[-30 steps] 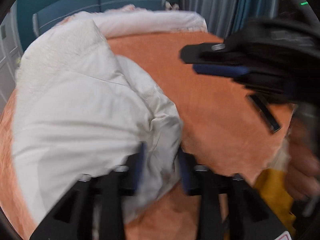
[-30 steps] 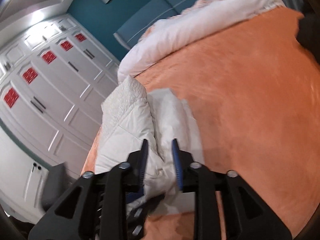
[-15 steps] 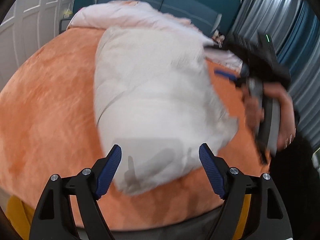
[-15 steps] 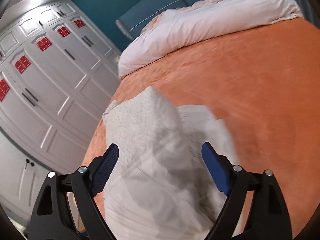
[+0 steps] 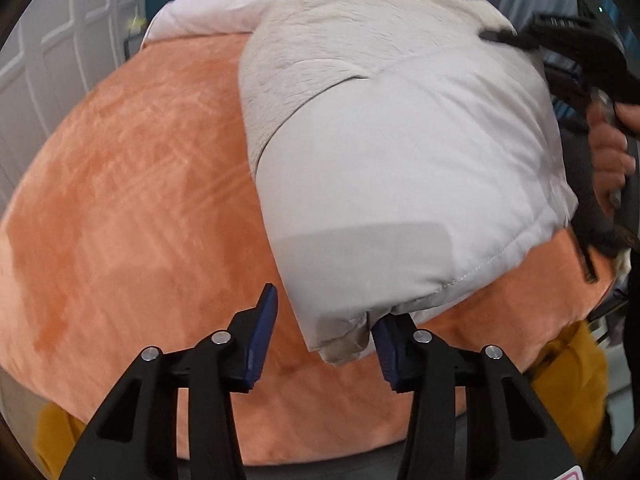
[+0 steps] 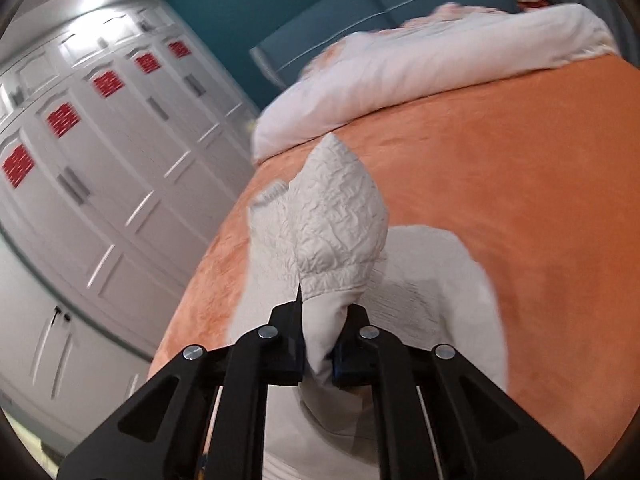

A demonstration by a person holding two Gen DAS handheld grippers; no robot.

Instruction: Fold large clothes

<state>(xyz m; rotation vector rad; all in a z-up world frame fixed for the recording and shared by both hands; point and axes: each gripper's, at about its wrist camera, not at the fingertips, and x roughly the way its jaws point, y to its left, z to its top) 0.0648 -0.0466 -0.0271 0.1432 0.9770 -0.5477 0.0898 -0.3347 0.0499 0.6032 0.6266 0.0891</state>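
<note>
Nearest the left wrist camera, the left gripper (image 5: 322, 336) has its fingers spread, one blue pad bare and the other just touching the near corner of the white coat (image 5: 400, 168), which lies bundled on the orange bed (image 5: 132, 200). The corner sits at the edge of the gap rather than squarely inside it, so the left hand would do well to shift toward the cloth and take a full bite of hem before pressing shut. In the right wrist view, the right gripper (image 6: 318, 344) is pinching a bunched fold of the coat, its quilted lining raised in a peak above the fingers. Lifting both ends evenly should keep the padded layers from slumping. Farther back lie a pale duvet (image 6: 420, 76) and white wardrobe doors (image 6: 100, 152)
</note>
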